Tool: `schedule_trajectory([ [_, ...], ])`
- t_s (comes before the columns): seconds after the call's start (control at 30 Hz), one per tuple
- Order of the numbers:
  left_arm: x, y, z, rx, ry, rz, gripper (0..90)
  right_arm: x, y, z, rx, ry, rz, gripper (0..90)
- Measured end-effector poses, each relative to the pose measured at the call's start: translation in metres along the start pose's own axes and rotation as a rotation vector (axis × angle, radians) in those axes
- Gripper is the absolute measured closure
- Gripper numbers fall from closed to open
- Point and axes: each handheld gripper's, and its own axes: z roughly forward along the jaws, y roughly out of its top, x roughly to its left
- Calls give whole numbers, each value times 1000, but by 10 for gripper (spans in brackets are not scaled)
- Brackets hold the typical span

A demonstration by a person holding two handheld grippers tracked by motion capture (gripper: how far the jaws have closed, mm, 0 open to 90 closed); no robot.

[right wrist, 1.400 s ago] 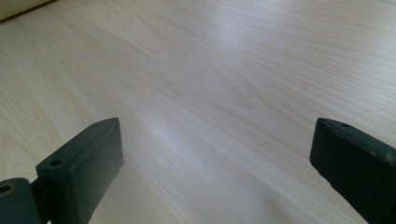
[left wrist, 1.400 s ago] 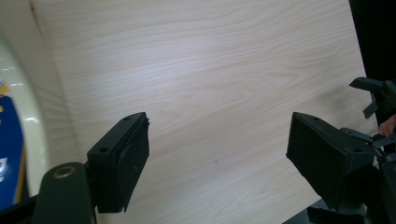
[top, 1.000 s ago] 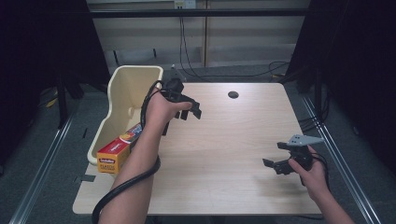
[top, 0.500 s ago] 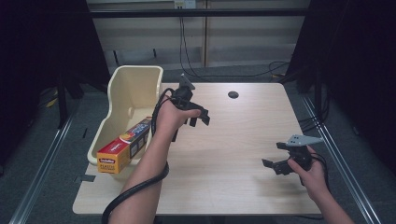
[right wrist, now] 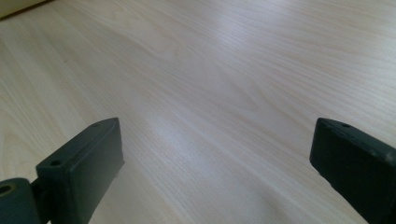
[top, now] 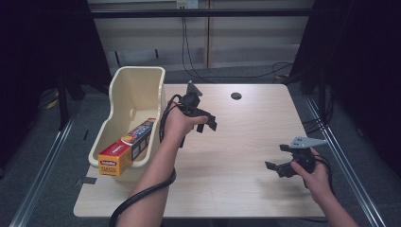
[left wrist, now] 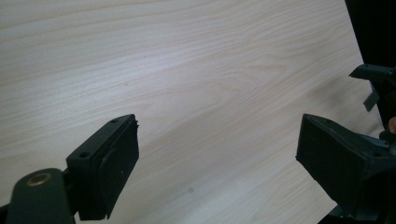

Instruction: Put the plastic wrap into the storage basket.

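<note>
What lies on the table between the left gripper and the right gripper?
Nothing: in the high view, the stretch of table between the left gripper and the right gripper is bare wood.

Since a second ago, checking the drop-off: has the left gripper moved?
Yes. The left gripper has moved away from the cream bin toward the table's middle, jaws just opening, empty.

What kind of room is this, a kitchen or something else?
Probably a lab or test room, not a kitchen: a bare wooden table, cables along the wall behind, and a person holding a left gripper and right gripper.
</note>
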Motion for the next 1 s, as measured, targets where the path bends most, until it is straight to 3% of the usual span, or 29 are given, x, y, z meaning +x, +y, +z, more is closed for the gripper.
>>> schedule_trajectory([
  [1.0, 16, -28, 50, -2, -55, -17, 119, 0, 0, -1, 4, -3, -5, 24],
])
